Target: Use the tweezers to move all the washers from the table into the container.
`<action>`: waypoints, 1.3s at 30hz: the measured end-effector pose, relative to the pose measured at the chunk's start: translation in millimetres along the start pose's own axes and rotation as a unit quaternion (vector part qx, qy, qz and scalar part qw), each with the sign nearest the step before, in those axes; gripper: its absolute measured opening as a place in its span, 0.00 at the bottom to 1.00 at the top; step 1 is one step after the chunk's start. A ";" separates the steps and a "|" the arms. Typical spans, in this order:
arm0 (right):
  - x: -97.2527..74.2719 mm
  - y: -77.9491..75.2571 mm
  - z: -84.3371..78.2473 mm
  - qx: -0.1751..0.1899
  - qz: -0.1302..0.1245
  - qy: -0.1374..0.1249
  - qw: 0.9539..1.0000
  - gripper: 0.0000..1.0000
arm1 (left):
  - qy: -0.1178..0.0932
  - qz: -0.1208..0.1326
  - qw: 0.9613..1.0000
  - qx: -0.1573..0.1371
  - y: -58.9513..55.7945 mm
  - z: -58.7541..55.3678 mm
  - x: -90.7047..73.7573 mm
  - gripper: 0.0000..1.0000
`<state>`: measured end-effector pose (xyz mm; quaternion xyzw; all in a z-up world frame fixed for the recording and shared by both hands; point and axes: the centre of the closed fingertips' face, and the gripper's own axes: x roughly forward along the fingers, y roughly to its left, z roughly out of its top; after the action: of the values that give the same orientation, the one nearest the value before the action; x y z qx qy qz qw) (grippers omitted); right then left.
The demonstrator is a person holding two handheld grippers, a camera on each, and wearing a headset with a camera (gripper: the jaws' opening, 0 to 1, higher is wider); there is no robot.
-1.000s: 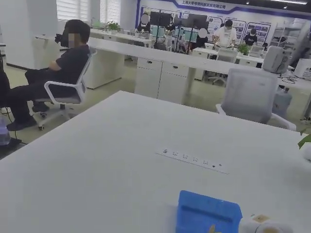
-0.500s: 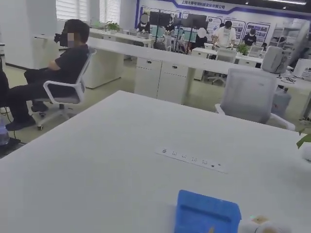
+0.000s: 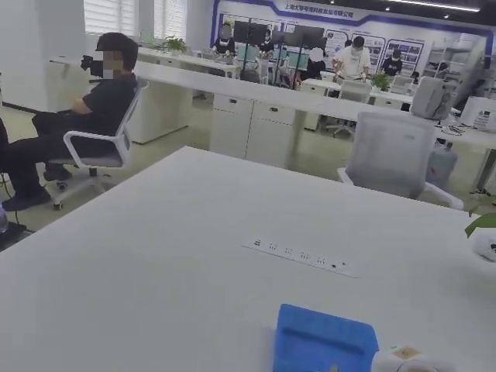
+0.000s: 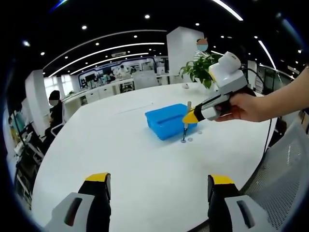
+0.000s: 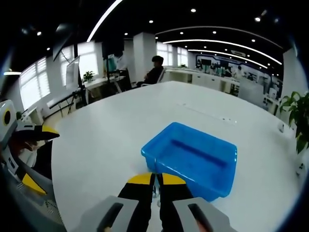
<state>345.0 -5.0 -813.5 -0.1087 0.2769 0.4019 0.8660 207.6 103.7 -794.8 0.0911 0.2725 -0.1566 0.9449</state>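
A few washers (image 4: 184, 141), small flat silvery rings, lie on the white table (image 4: 120, 154) just beside the container (image 4: 167, 121). The container is a shallow blue rectangular tray with rounded corners, and the washers are on its side towards the right gripper (image 4: 190, 117). The tweezers (image 4: 185, 129) point straight down with their tip at one washer; whether it touches is too small to tell. The right gripper, held in a hand (image 4: 244, 107), has its yellow-tipped jaws nearly closed, pinching the tweezers' upper end. The left gripper (image 4: 159, 180) hangs well back over the table, jaws wide apart and holding nothing. In the head view the container sits at the bottom edge, near a power strip (image 3: 302, 256). Against half a second ago that whole view has shifted slightly, so the camera moved; container and strip lie as before
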 end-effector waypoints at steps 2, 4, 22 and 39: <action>-0.4 -0.1 -0.3 0.000 0.003 -0.001 1.000 0.00 | -0.006 0.004 1.000 -0.001 1.3 2.0 -0.7 0.85; -1.0 -2.1 -0.8 0.004 0.004 0.000 1.000 0.00 | -0.007 0.004 1.000 -0.004 1.6 2.3 -0.8 0.85; -24.5 -0.4 36.6 0.021 0.017 -0.040 0.999 0.00 | -0.002 0.000 1.000 -0.001 0.0 1.0 1.4 0.85; -28.9 -45.3 68.7 0.035 -0.040 -0.078 0.996 0.01 | 0.002 0.003 1.000 0.000 1.2 -0.6 2.3 0.85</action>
<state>391.1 -24.7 -742.1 -0.0573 0.2177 0.3643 0.9037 209.5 104.4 -796.5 0.0924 0.2740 -0.1538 0.9448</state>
